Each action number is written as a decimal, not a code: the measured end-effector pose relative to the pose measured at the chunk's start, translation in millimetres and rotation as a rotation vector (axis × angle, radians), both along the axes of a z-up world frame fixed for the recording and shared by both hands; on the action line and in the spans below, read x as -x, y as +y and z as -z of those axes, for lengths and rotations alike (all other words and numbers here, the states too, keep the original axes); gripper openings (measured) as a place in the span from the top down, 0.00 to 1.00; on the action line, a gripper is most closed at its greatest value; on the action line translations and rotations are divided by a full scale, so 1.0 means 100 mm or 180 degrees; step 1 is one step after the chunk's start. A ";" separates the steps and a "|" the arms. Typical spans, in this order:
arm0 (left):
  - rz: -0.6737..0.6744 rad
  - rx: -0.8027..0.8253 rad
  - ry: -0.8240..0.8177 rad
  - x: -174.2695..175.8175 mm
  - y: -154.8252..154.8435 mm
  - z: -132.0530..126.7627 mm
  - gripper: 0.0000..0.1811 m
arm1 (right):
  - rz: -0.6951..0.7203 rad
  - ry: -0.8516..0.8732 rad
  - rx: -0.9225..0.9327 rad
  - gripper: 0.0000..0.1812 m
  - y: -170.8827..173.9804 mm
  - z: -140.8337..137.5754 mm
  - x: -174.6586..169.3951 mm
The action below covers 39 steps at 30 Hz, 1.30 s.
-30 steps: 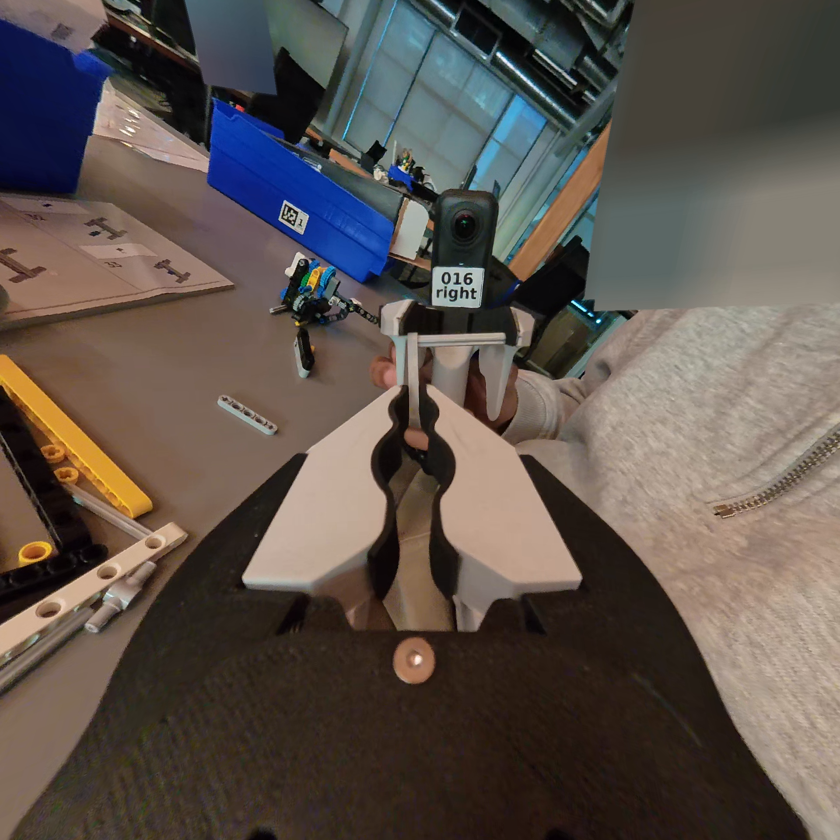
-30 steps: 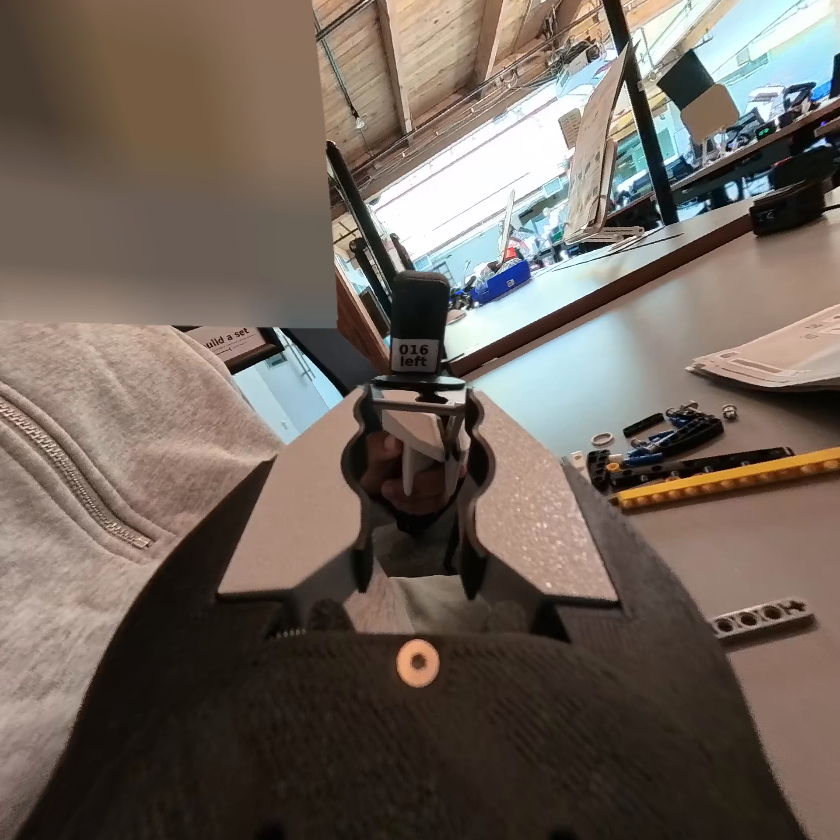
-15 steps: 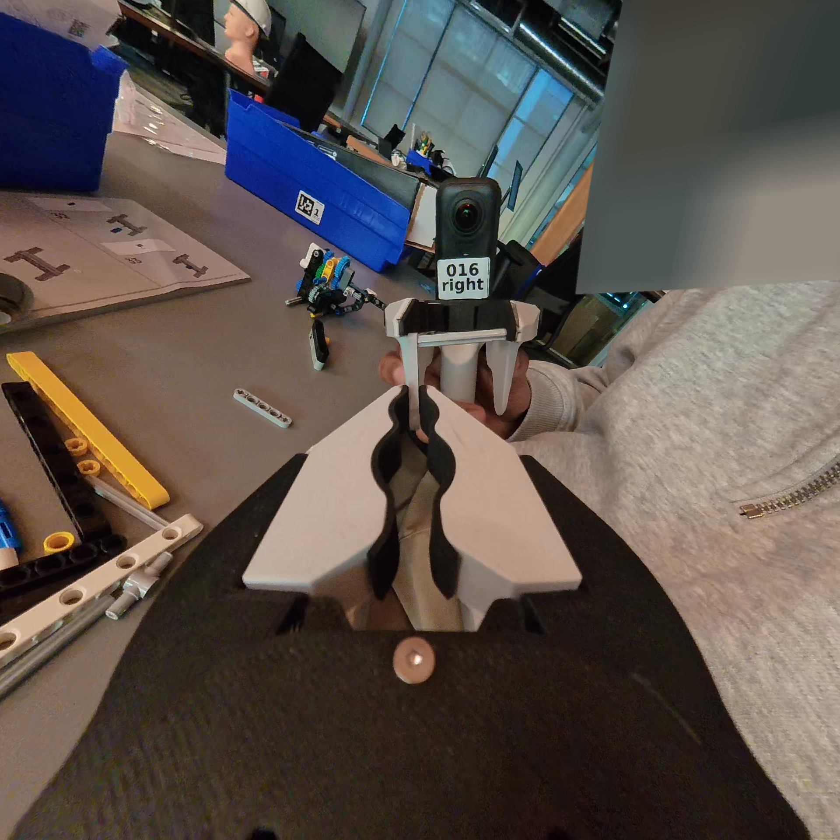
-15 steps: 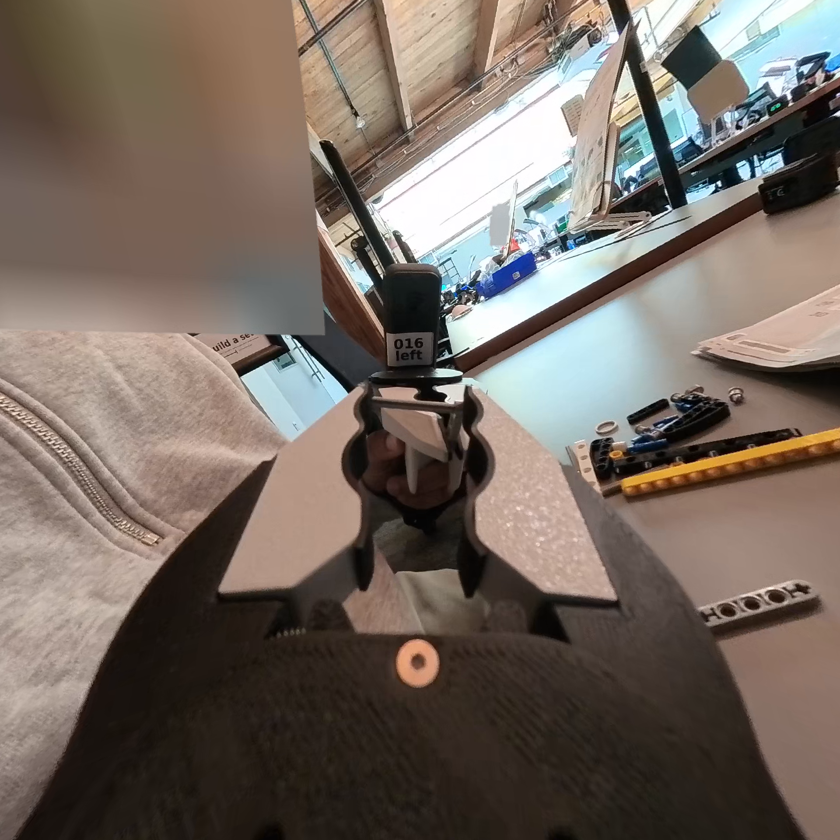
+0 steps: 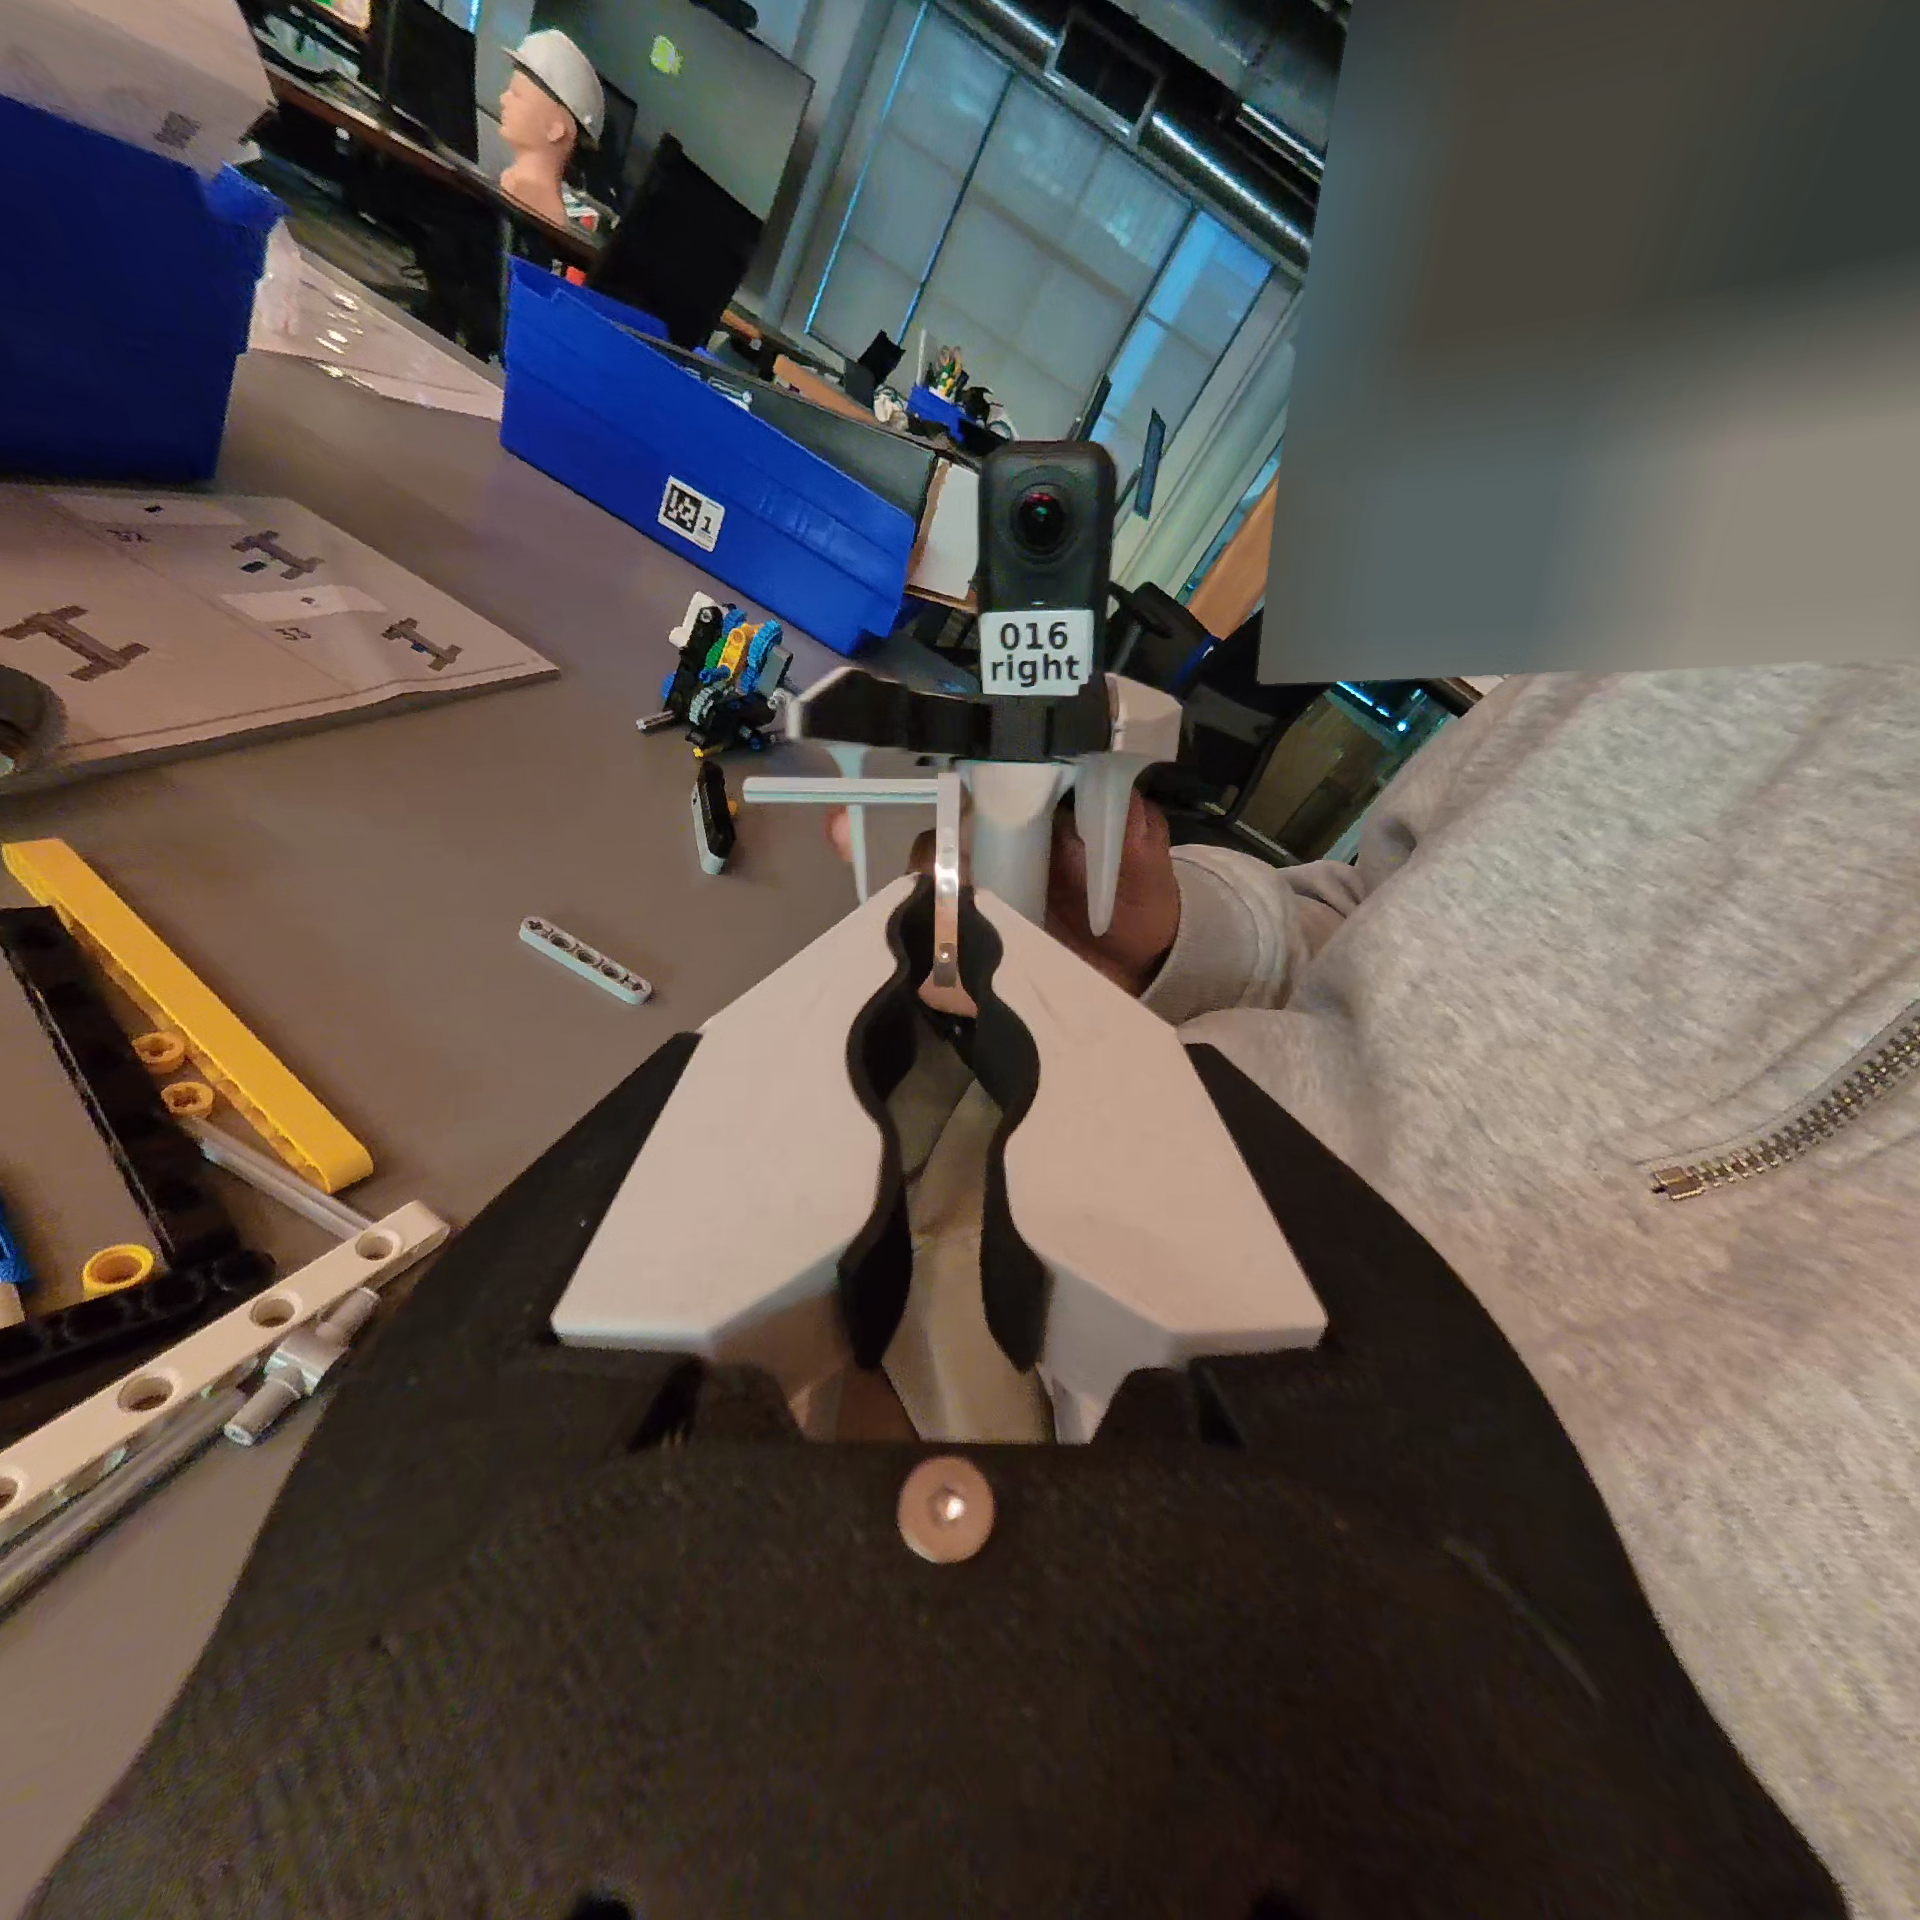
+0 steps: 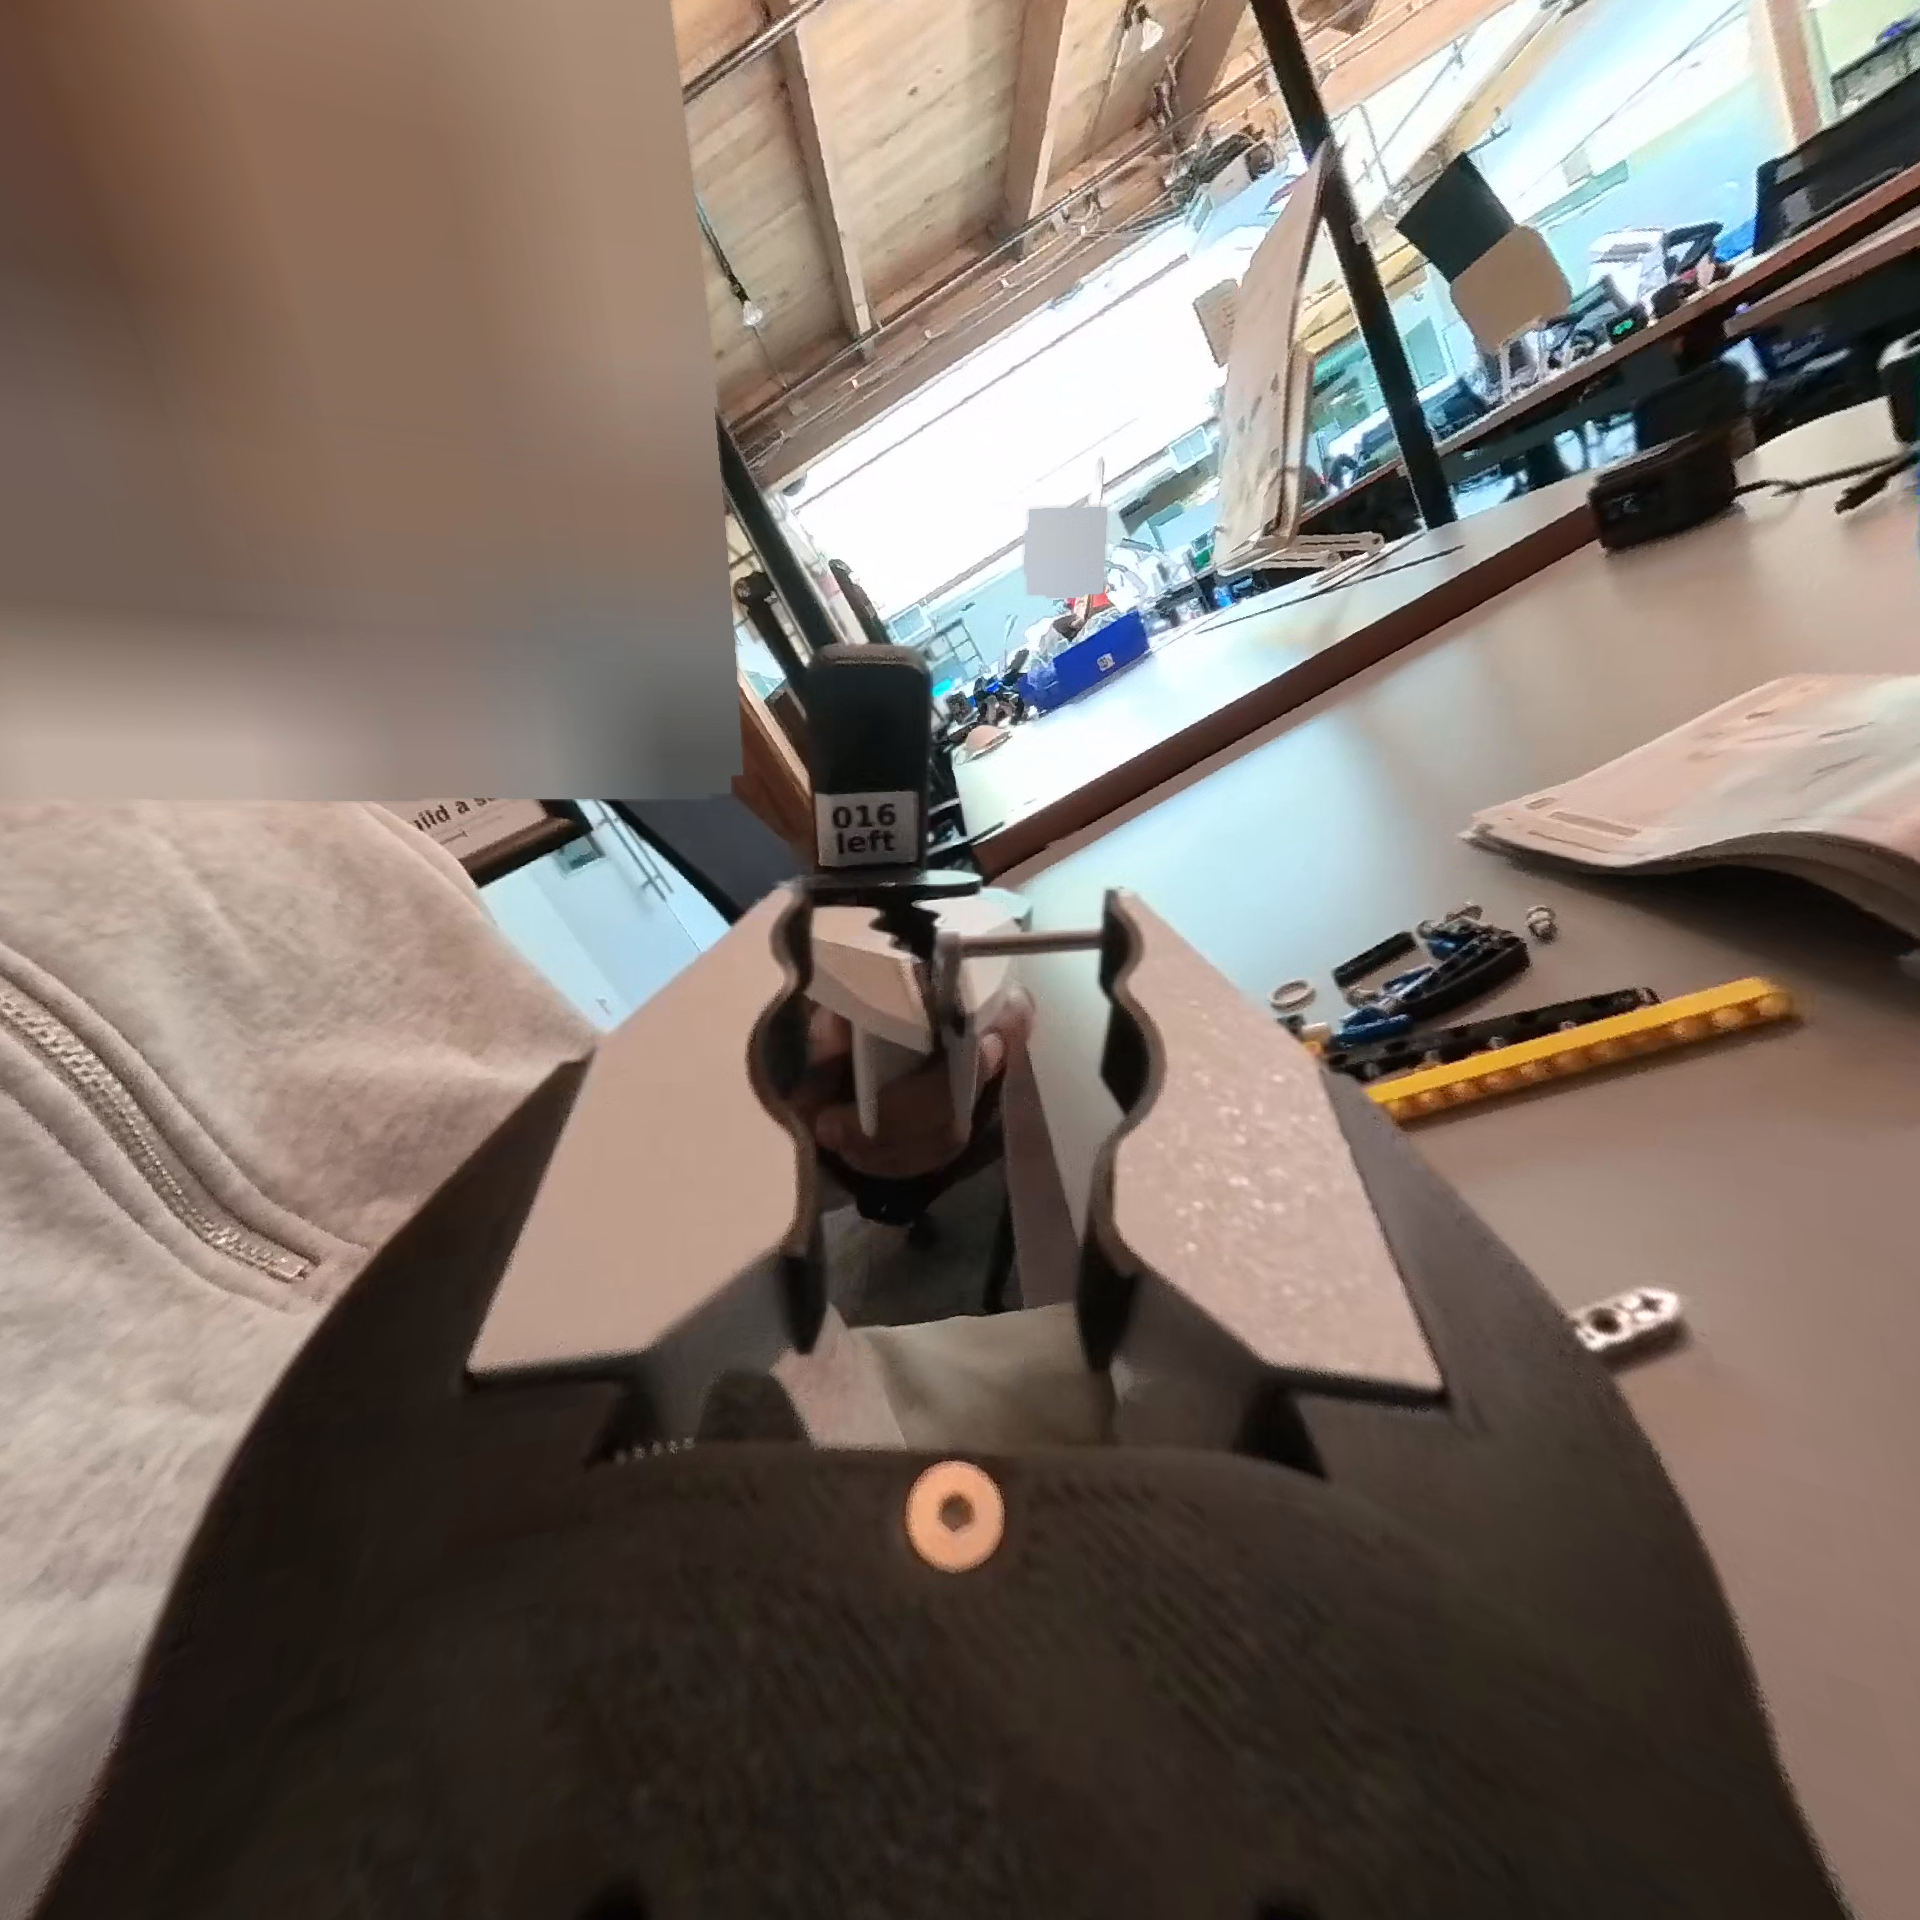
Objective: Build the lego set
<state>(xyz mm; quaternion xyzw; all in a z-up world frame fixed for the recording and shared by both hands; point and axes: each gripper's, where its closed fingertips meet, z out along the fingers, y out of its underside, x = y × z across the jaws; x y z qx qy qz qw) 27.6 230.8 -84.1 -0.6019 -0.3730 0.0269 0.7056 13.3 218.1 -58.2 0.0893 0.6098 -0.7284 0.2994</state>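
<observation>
here the left gripper (image 5: 943,940) is clenched on a thin grey beam (image 5: 945,914) with a grey rod (image 5: 842,794) sticking out to the left, while the right gripper (image 6: 951,935), facing it, stands spread wide around that rod (image 6: 1034,941) above the grey table (image 5: 436,831), with loose pieces lying to the far left.

The left gripper (image 5: 943,935) is squeezed tight on a thin grey piece. The right gripper (image 6: 951,935) faces it, tips close, with its fingers (image 6: 1132,940) spread wide. A hand (image 5: 1127,914) holds each handle.
</observation>
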 end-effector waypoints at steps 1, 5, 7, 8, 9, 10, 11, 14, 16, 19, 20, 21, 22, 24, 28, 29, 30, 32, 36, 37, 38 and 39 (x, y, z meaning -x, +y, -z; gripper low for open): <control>0.0006 -0.0003 0.0010 0.00 0.00 -0.01 1.00 | -0.0003 -0.0039 -0.0005 0.67 0.00 0.01 0.02; 0.0106 -0.0002 0.0069 -0.04 0.05 -0.03 1.00 | -0.0070 -0.0182 -0.0113 0.55 -0.03 0.08 0.02; 0.0136 0.0009 0.0090 -0.06 0.07 -0.03 1.00 | -0.0132 -0.0226 -0.0162 0.56 -0.06 0.12 -0.01; 0.0140 0.0018 0.0086 -0.06 0.08 -0.03 1.00 | -0.0151 -0.0223 -0.0171 0.58 -0.07 0.12 -0.03; 0.0157 0.0016 0.0080 -0.06 0.08 -0.02 1.00 | -0.0160 -0.0210 -0.0173 0.60 -0.07 0.12 -0.04; 0.0173 0.0009 0.0074 -0.06 0.09 -0.02 1.00 | -0.0163 -0.0186 -0.0166 0.63 -0.07 0.12 -0.05; 0.0186 -0.0004 0.0071 -0.07 0.09 -0.02 1.00 | -0.0162 -0.0160 -0.0155 0.65 -0.06 0.11 -0.06; 0.0235 -0.0089 0.0071 -0.08 0.09 -0.05 1.00 | -0.0194 -0.0095 -0.0095 0.71 -0.04 0.08 -0.08; 0.0269 -0.0170 0.0068 -0.10 0.08 -0.08 1.00 | -0.0214 -0.0042 -0.0072 0.73 -0.03 0.07 -0.09; 0.0307 -0.0263 0.0061 -0.11 0.08 -0.11 1.00 | -0.0203 0.0051 -0.0053 0.74 -0.02 0.07 -0.11; 0.0329 -0.0276 0.0058 -0.12 0.08 -0.11 1.00 | -0.0184 0.0066 -0.0046 0.75 -0.02 0.07 -0.11; 0.0347 -0.0287 0.0059 -0.12 0.09 -0.12 1.00 | -0.0156 0.0079 -0.0044 0.78 -0.02 0.07 -0.10; 0.0360 -0.0296 0.0057 -0.13 0.10 -0.12 1.00 | -0.0134 0.0098 -0.0033 0.79 -0.02 0.06 -0.09; 0.0362 -0.0307 0.0055 -0.13 0.11 -0.13 1.00 | -0.0120 0.0126 -0.0004 0.79 -0.01 0.06 -0.09; 0.0393 -0.0361 0.0052 -0.14 0.11 -0.15 1.00 | -0.0086 0.0214 0.0046 0.79 -0.01 0.03 -0.11; 0.0398 -0.0372 0.0047 -0.14 0.12 -0.15 1.00 | -0.0077 0.0239 0.0050 0.79 0.00 0.03 -0.11; 0.0385 -0.0372 0.0042 -0.13 0.11 -0.15 1.00 | -0.0068 0.0256 0.0045 0.79 0.00 0.03 -0.10; 0.0391 -0.0374 0.0031 -0.13 0.12 -0.14 1.00 | -0.0085 0.0282 0.0040 0.79 0.00 0.04 -0.11; 0.0370 -0.0367 0.0027 -0.12 0.12 -0.14 1.00 | -0.0089 0.0276 0.0029 0.78 0.00 0.04 -0.10; 0.0366 -0.0365 0.0014 -0.12 0.11 -0.13 1.00 | -0.0089 0.0259 0.0007 0.78 0.00 0.05 -0.09; 0.0365 -0.0372 0.0000 -0.11 0.11 -0.13 1.00 | -0.0104 0.0241 -0.0007 0.78 0.00 0.06 -0.09; 0.0359 -0.0406 -0.0003 -0.11 0.10 -0.14 1.00 | -0.0157 0.0234 0.0017 0.74 0.01 0.05 -0.11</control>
